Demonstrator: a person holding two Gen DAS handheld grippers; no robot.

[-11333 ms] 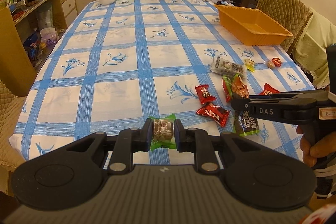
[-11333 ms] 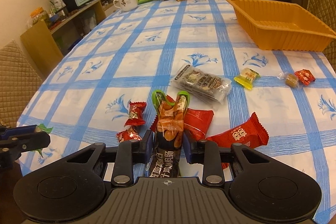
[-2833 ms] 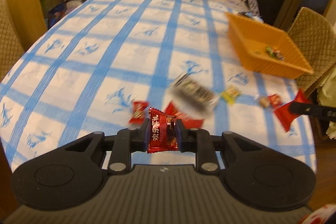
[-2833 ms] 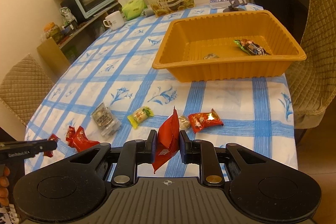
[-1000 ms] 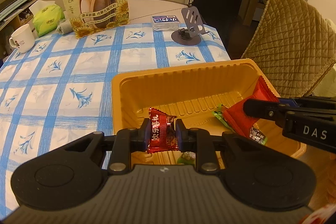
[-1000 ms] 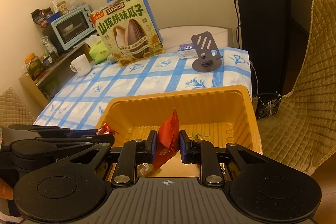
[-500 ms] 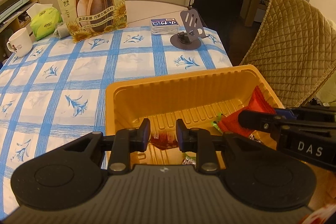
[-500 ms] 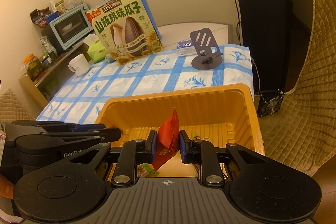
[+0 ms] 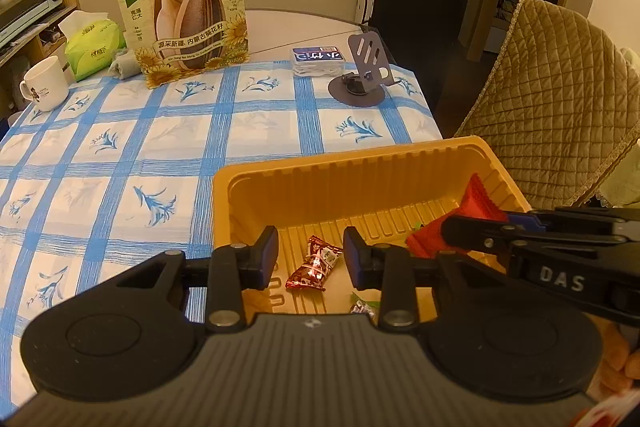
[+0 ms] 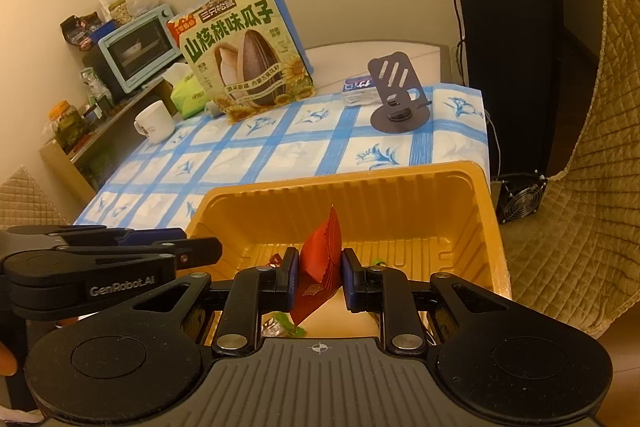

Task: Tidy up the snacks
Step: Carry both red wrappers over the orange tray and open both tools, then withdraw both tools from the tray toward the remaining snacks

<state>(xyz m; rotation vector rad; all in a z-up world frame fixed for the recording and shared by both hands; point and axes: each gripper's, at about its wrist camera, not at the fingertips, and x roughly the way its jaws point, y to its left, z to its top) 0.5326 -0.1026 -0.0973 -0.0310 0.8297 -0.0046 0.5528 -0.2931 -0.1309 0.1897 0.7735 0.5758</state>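
Observation:
An orange plastic tray (image 9: 360, 167) stands on the blue-checked tablecloth; it also shows in the right wrist view (image 10: 400, 187). My left gripper (image 9: 310, 257) is open above the tray. A small red candy (image 9: 314, 265) lies on the tray floor below it. A green-wrapped snack (image 9: 362, 307) lies nearby. My right gripper (image 10: 319, 279) hangs over the tray with a red snack packet (image 10: 320, 259) between its fingers, the jaws parting a little. The right gripper (image 9: 452, 231) and the packet (image 9: 476, 207) also show in the left wrist view.
A large sunflower-seed bag (image 9: 180, 7), a white mug (image 9: 44, 83), a green tissue pack (image 9: 94, 45) and a grey phone stand (image 9: 364, 75) stand at the table's far end. A quilted chair (image 9: 560, 107) is right of the tray.
My left gripper has opened and the red candy has dropped onto the tray floor. My right gripper still holds the red packet over the tray, its jaws slightly wider.

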